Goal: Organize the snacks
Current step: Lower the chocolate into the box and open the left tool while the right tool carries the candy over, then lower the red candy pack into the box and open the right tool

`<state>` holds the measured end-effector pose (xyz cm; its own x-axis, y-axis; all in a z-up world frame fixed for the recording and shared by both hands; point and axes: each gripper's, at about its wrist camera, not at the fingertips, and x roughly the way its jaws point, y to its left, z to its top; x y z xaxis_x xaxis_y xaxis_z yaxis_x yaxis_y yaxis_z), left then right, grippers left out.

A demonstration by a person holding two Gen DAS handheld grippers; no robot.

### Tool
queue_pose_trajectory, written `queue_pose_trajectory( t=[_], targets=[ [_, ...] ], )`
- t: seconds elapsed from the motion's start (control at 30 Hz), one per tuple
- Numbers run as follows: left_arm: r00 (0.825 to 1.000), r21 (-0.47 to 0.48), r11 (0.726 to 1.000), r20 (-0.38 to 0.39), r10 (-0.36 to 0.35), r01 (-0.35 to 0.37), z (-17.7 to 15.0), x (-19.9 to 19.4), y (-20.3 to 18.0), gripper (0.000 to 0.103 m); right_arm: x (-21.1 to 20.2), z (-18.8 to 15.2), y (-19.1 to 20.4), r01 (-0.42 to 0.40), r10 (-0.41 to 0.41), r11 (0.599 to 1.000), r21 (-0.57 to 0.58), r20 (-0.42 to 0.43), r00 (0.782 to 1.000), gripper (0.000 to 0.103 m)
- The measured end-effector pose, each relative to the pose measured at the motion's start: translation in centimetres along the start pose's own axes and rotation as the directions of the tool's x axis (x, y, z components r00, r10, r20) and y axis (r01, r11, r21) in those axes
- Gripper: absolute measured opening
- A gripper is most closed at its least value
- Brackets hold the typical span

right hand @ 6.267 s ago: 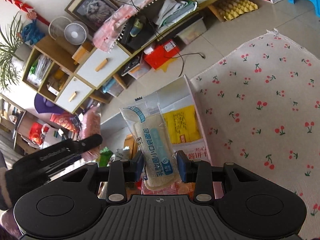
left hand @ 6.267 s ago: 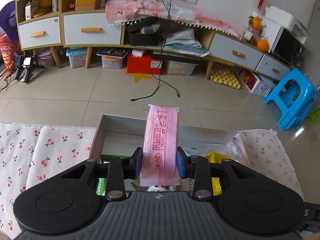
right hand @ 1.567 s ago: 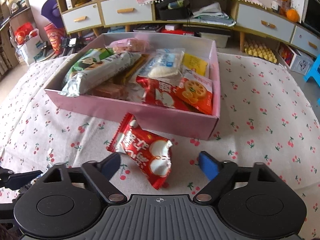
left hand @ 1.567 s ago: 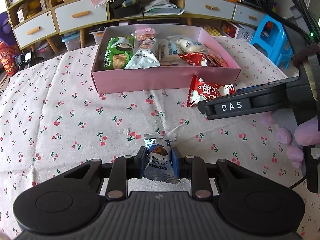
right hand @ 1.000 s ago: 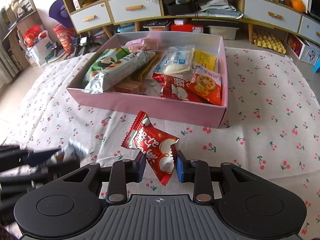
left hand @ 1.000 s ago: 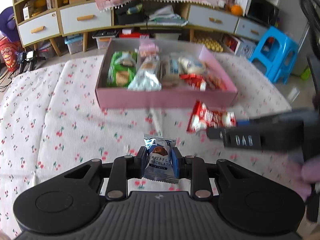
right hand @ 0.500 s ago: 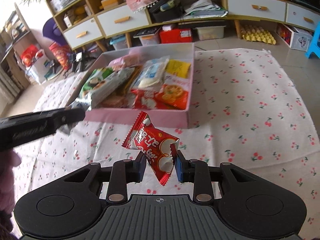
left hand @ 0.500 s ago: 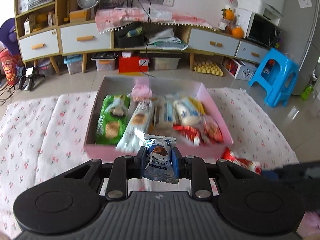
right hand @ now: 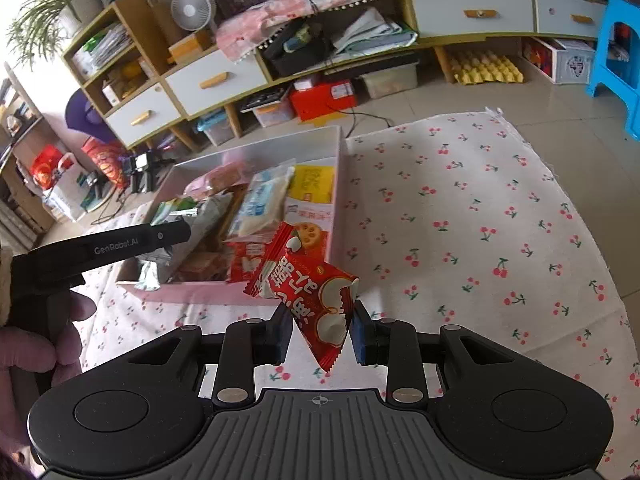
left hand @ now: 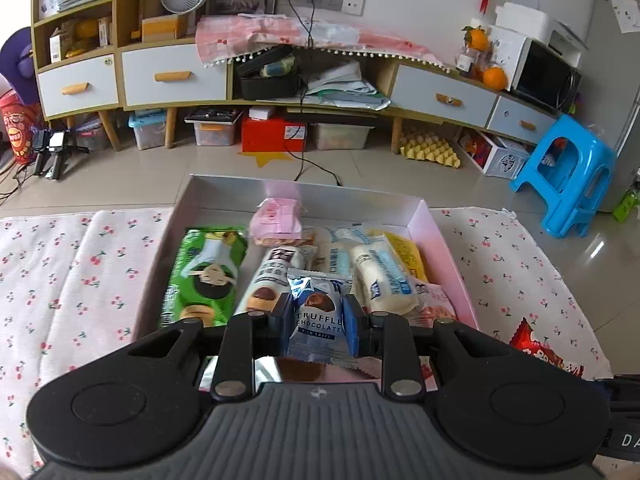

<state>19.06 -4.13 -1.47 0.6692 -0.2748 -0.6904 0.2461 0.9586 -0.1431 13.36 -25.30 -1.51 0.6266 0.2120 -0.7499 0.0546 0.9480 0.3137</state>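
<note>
Matte black left claw [left hand: 319, 322] and right claw [right hand: 319, 334]: ribbed grey-black housing, round discs at both sides, silver screws on the linkage arms, blue pads [left hand: 352, 326] inside the fingertips. White "GenRobot.AI" lettering along the left claw's flank. Fuzzy cream cuff [right hand: 7, 280] behind the handle.

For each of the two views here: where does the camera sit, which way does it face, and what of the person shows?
Left wrist: on the left gripper, looking down over the truffle packet into the box; no hand shows.
Right wrist: on the right gripper, facing the red packet and cloth; a hand shows.
Shared: box, cabinet, blue stool.
</note>
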Motion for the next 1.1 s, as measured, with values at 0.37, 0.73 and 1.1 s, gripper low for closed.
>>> queue_pose_trajectory(
  t=[0.37,0.73,1.1],
  targets=[
    [1.0,-0.02,1.0,0.006,0.008,-0.008,-0.6,-0.9,-0.1,0.045,-0.2,0.1,-0.2,-0.008,0.008,1.0,0.011,0.002,1.0,0.029],
    [0.999,0.008,0.999,-0.03,0.034,-0.033,-2.1,-4.5,0.6,0.071,-0.3,0.7,-0.2,-0.04,0.039,0.997,0.065,0.014,0.999,0.029],
    [0.998,-0.105,0.994,-0.056,0.033,-0.039,-3.4,-3.5,2.4,0.079,2.7,5.2,1.7,-0.015,0.005,0.995,0.102,0.096,0.995,0.03]
  ],
)
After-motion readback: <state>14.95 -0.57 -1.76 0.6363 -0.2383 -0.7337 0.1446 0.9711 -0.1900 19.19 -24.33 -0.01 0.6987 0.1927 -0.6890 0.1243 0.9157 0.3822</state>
